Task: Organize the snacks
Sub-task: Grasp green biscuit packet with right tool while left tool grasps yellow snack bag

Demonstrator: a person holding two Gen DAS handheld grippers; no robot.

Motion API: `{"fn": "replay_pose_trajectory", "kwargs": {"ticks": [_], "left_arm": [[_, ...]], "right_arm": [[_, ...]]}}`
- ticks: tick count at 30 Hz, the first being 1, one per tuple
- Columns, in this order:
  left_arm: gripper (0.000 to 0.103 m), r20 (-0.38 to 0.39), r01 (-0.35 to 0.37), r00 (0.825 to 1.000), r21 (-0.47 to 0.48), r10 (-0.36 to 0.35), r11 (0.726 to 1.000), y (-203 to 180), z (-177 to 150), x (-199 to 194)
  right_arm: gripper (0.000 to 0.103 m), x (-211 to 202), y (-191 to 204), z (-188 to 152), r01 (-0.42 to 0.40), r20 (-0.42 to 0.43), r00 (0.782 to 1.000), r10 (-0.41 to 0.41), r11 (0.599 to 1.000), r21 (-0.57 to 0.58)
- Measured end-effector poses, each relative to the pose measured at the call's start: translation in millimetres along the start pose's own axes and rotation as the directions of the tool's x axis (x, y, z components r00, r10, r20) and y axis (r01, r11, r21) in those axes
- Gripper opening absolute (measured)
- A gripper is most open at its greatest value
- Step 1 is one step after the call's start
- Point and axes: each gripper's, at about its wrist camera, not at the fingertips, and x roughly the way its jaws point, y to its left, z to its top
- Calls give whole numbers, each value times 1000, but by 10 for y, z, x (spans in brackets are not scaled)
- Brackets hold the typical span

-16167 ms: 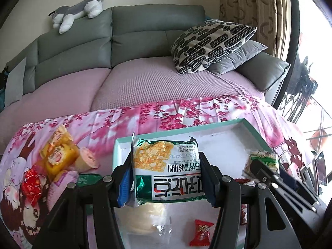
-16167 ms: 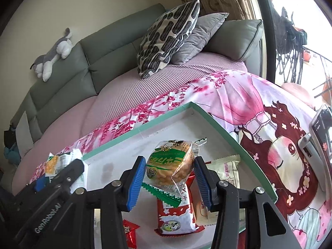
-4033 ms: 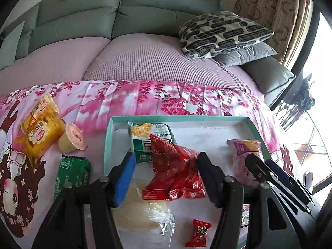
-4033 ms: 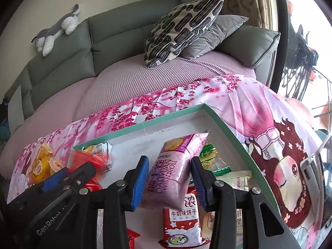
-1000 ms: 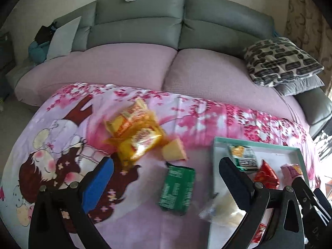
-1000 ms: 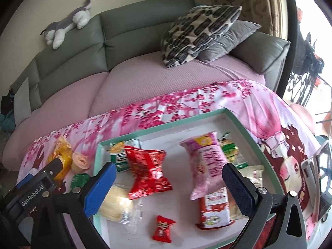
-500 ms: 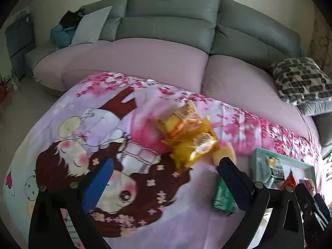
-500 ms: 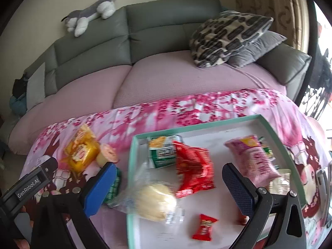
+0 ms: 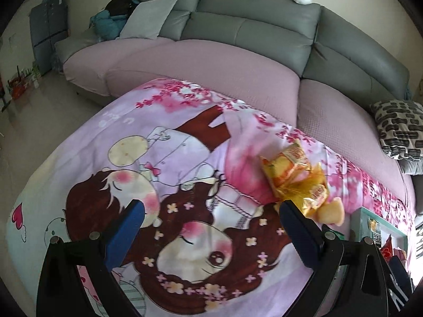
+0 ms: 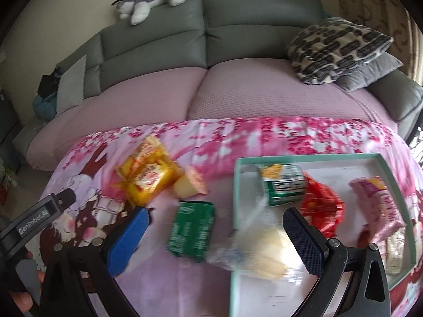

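On the pink cloth (image 10: 264, 137), left of the tray (image 10: 236, 185), lie two yellow packets (image 10: 148, 177), a cup (image 10: 190, 185) and a green packet (image 10: 191, 231). Left gripper (image 9: 208, 227) and right gripper (image 10: 214, 235) hover, fingers spread wide, empty.

Tray (image 10: 384, 170): rests on the cloth (image 10: 227, 137) at the right. Inside: a cracker packet (image 10: 284, 185) at the far left corner, a crinkled bag (image 10: 322, 206) just to its right, a long packet (image 10: 378, 207) farther right by the right wall. A bun in clear wrap (image 10: 264, 251) lies across the tray's left rim, partly inside, partly out.

On the cloth, left of the tray: a flat packet (image 10: 191, 231) nearest the rim; a jelly cup (image 10: 191, 183) behind it, tipped on its side; two cake packs (image 10: 145, 173) touching the cup on its left.

Sofa (image 10: 238, 84): behind the cloth. Two cushions (image 10: 341, 50) stacked at its right end; a plush toy (image 10: 150, 0) on its backrest.
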Motion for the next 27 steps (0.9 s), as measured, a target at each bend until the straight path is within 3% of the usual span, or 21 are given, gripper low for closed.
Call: {"fn": "replay_pose_trajectory", "kwargs": {"ticks": [14,22,27], "left_arm": [[101,-127,-10,992,-8,9,1000,93,-77,483],[101,-137,14,990,-5,-14,1000,6,-67,561],[101,-142,23,990,-4,-24,1000,-30,-68,578]], "right_arm": [[103,355,232,-110,-19,-79,997,17,1000,-15],[100,394,287,-132,-53,-62,997,51,998,-36],[94,523,304,-174,-39,-99,994,35,998,-45]]}}
